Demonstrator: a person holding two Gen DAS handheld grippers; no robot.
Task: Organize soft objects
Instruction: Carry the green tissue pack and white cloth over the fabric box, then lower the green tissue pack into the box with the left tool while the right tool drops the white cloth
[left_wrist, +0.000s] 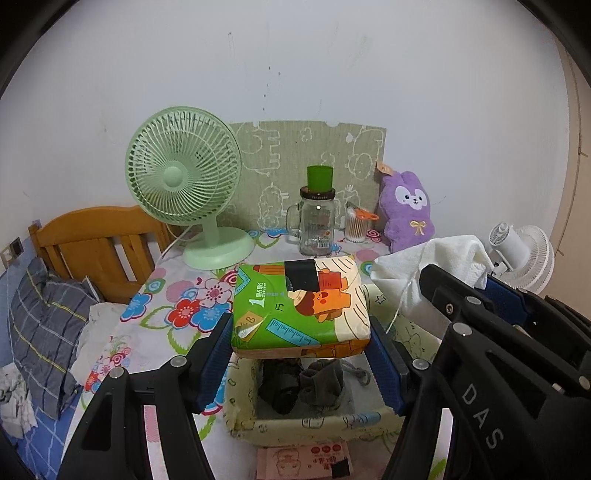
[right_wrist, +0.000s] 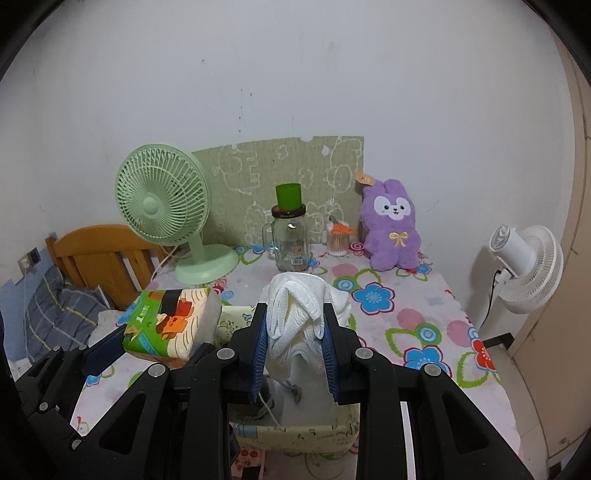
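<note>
My left gripper (left_wrist: 301, 343) is shut on a green and orange tissue pack (left_wrist: 301, 306), held just above a pale fabric storage bin (left_wrist: 295, 424). Dark grey socks (left_wrist: 303, 384) lie inside the bin. My right gripper (right_wrist: 293, 332) is shut on a bunched white towel (right_wrist: 299, 314), which hangs over the same bin (right_wrist: 295, 432). The tissue pack (right_wrist: 168, 321) shows to the left in the right wrist view, and the towel (left_wrist: 428, 262) shows to the right in the left wrist view. A purple plush rabbit (right_wrist: 391, 225) leans against the wall at the back of the table.
A green desk fan (left_wrist: 184, 181), a glass jar with a green cup on top (left_wrist: 317, 218) and a cotton swab holder (right_wrist: 338, 238) stand at the back. A white fan (right_wrist: 524, 258) stands off the table's right edge. A wooden headboard (left_wrist: 96, 240) and bed are on the left.
</note>
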